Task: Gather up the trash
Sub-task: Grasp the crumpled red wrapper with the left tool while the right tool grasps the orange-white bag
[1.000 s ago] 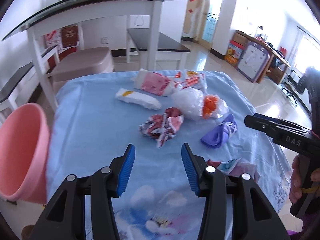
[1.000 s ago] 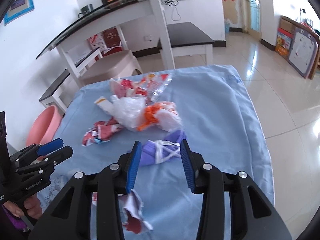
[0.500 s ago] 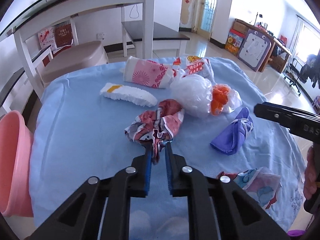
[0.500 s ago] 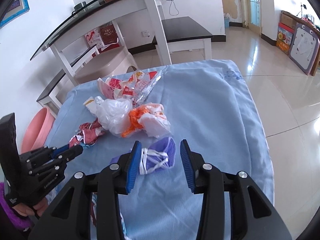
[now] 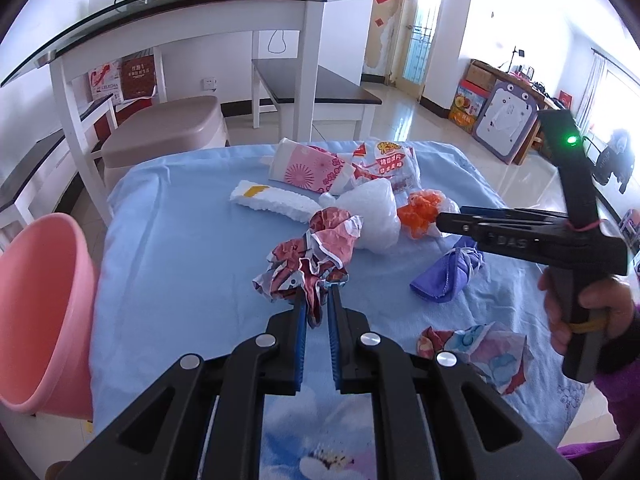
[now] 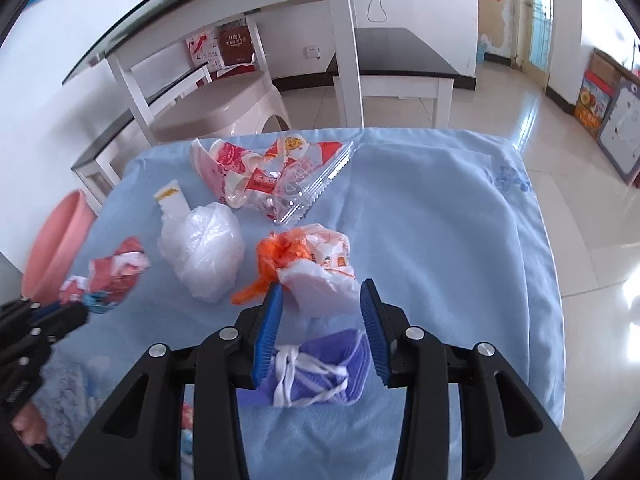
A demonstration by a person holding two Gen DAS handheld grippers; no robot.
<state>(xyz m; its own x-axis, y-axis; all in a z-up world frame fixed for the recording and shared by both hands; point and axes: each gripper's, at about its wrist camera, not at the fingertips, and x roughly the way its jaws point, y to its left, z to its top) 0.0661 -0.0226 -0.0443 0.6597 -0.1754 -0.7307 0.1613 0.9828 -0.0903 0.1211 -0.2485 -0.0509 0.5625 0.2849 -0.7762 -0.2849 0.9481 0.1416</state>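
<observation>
My left gripper is shut on a crumpled red-and-white wrapper and holds it just above the blue tablecloth; the wrapper also shows in the right wrist view. My right gripper is open over a purple face mask, its tips at an orange-and-white plastic bag. A white plastic bag, a white paper strip and pink snack packets lie further back. A pink bin stands at the table's left edge.
A crumpled pale floral wrapper lies near the front right of the table. Behind the table stand a beige stool, a glass-topped white desk and a dark bench. Shiny tiled floor lies to the right.
My left gripper went from open to shut on the red-and-white wrapper and has lifted it slightly. My right gripper moved forward over the purple mask toward the orange bag, staying open.
</observation>
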